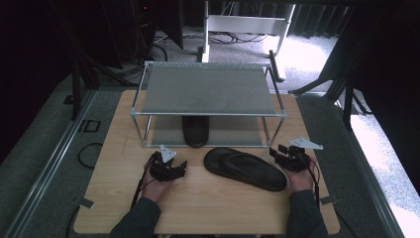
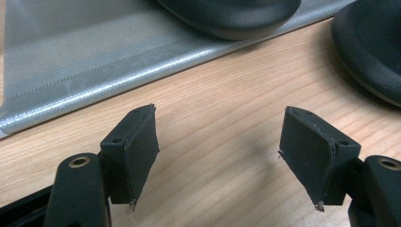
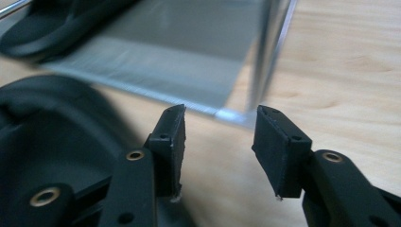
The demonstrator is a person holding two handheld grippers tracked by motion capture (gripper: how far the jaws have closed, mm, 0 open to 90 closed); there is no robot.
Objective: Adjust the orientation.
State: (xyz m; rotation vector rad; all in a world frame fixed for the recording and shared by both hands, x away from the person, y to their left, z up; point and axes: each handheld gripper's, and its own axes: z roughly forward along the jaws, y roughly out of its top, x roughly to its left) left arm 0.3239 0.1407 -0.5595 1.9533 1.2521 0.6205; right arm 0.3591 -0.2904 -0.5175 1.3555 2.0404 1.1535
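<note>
While both claws stand open and empty, left gripper (image 1: 179, 166) and right gripper (image 1: 275, 153) flank the loose black sandal (image 1: 245, 168) lying flat on the table (image 1: 198, 203), its mate (image 1: 195, 131) already on the rack's (image 1: 208, 89) lower shelf. Risk, as I judge it: a sloppy pinch on the sole lets it droop and snag the rack's front corner post. No brand or writing legible.

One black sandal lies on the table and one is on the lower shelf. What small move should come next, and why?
Probably bring the right gripper in around the heel end of the black rubber sandal on the wooden table. Both grippers are open and empty, the right one is beside that end, and the other black sandal already lies on the lower shelf of the metal-framed grey rack.
</note>
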